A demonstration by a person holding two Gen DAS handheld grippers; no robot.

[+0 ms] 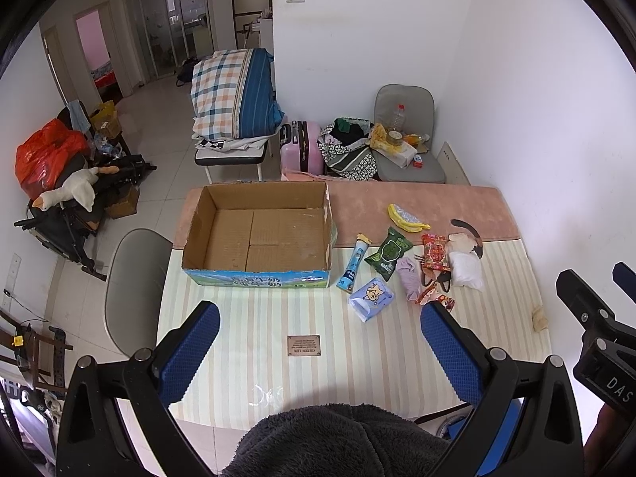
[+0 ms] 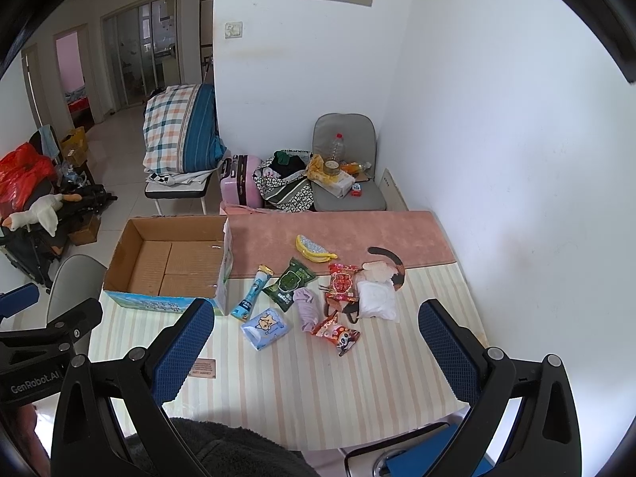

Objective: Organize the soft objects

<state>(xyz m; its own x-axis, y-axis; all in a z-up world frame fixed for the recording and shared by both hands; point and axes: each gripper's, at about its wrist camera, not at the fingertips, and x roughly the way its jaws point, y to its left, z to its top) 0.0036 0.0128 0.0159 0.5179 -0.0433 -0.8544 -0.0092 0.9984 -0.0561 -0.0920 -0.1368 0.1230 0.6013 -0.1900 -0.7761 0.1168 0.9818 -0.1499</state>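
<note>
Two grippers hang above the bench (image 2: 397, 377), and both have their jaws wide apart with nothing in them. The left gripper (image 1: 320, 353) faces the cardboard box (image 1: 258, 234), which sits open with nothing inside, likely ready to take things. The right gripper (image 2: 316, 348) faces the little pile beside the box: a tissue pack (image 2: 265, 326), a green packet (image 2: 290, 283), a purple cloth (image 2: 308, 306), red snack bags (image 2: 341, 287) and a white soft bundle (image 2: 377, 298). No item is in the box yet.
</note>
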